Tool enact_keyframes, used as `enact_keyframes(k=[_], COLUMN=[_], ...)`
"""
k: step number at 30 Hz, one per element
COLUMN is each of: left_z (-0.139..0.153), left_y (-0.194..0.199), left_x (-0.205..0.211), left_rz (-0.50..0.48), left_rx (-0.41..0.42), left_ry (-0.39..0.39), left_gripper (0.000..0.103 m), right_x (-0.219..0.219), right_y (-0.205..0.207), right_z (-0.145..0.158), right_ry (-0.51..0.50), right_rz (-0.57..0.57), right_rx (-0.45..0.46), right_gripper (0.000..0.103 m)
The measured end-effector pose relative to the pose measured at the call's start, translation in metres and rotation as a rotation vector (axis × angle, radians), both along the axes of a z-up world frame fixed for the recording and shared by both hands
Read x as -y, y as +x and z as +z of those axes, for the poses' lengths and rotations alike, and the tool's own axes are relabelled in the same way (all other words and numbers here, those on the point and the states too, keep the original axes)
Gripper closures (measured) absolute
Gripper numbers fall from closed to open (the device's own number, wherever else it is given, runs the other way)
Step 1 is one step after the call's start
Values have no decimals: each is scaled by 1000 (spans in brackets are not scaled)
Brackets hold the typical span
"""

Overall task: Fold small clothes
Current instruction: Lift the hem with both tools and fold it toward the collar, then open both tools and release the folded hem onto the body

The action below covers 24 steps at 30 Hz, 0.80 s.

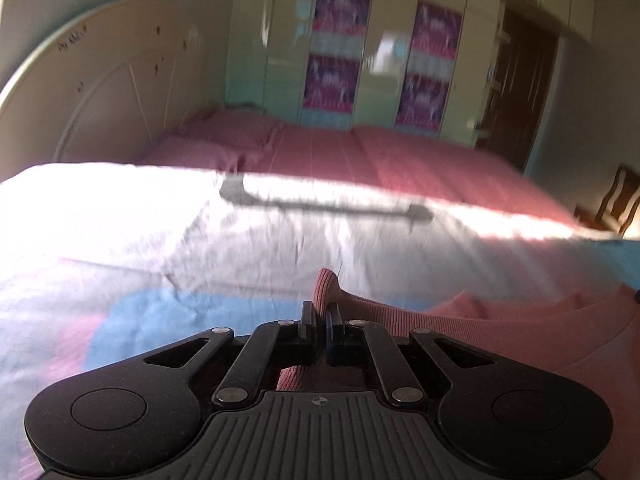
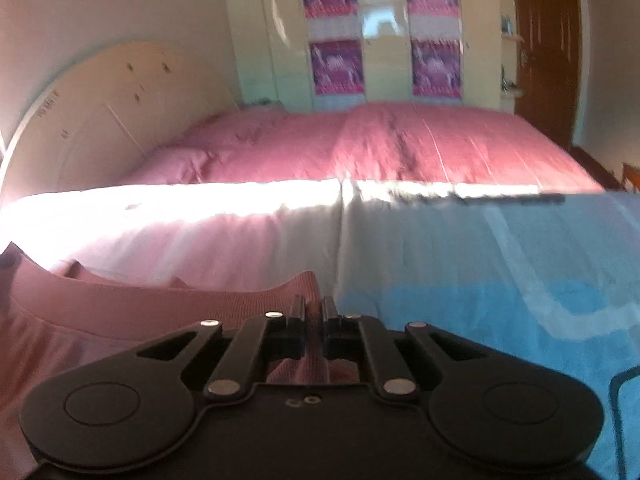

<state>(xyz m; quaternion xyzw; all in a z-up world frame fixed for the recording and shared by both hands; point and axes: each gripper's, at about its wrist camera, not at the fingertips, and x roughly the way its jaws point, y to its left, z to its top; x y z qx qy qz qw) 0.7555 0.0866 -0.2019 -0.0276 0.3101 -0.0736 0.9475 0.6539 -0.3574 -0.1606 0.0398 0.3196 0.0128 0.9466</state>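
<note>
A pink ribbed knit garment (image 1: pixel 520 332) lies at the near edge of a bed, over a white, pink and blue sheet (image 1: pixel 240 248). My left gripper (image 1: pixel 321 316) is shut on a corner of the garment, which sticks up between the fingers and spreads to the right. In the right wrist view the same pink garment (image 2: pixel 140 312) spreads to the left, and my right gripper (image 2: pixel 314 312) is shut on its other corner. The sheet (image 2: pixel 480 264) lies under it.
A second bed with a dark pink cover (image 2: pixel 380 140) stands beyond, with a cream headboard (image 1: pixel 100 100) on the left. A glossy wardrobe with purple posters (image 2: pixel 380 28) and a brown door (image 2: pixel 548 40) are at the back. A wooden chair (image 1: pixel 616 204) stands at right.
</note>
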Motion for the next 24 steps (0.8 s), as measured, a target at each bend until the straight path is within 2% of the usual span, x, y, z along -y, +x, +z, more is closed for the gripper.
enact_keyframes(k=[2, 4, 5, 6, 7, 8, 10, 11, 12, 14, 15, 16, 17, 18, 19, 20, 21, 22, 24], left_z=[-13, -17, -16, -12, -5, 5, 22, 24, 22, 14, 9, 5, 1, -1, -2, -1, 0, 1, 2], left_y=[6, 4, 2, -1, -6, -19, -37, -43, -49, -55, -56, -55, -50, -44, -39, -34, -32, -31, -38], left_x=[9, 14, 15, 14, 14, 18, 32, 52, 78, 120, 134, 142, 144, 140, 136, 131, 124, 118, 100], left_rz=[-11, -16, -24, -14, 1, 0, -64, -135, -211, -342, -365, -357, -327, -293, -267, -245, -235, -228, -205], left_rx=[-29, -18, -12, -8, -3, 42, 66, 58, 52, -8, -24, -25, -28, -35, -42, -48, -56, -55, -29], left_ry=[46, 81, 96, 92, 93, 87, 5, -6, 18, 26, 37, 60, 64, 33, 11, 0, -11, -4, 84], left_gripper=[100, 100, 100, 94, 92, 89, 88, 88, 88, 88, 87, 85, 78, 67, 65, 65, 65, 65, 65], right_x=[1, -1, -1, 0, -1, -5, -22, -38, -56, -97, -114, -127, -140, -147, -148, -145, -140, -135, -123], right_y=[10, 11, 12, 12, 10, 3, -15, -17, -15, -13, -10, -7, -4, 0, 3, 7, 8, 7, -6], right_z=[-15, -25, -25, -23, -19, -11, 6, 8, 6, -4, -9, -13, -19, -24, -27, -27, -26, -26, -24], right_ry=[-4, -10, -6, 1, 2, -22, -42, -34, -33, -37, -31, -43, -91, -145, -155, -131, -111, -86, -103], right_rz=[-27, -44, -51, -63, -78, -83, 4, 72, 145, 283, 342, 374, 374, 349, 325, 297, 274, 257, 248], right_rx=[-57, -69, -69, -74, -70, -38, 45, 36, 14, -19, -44, -64, -73, -70, -67, -63, -62, -69, -65], right_gripper=[96, 95, 92, 82, 77, 73, 73, 74, 76, 76, 77, 76, 76, 72, 68, 59, 56, 57, 70])
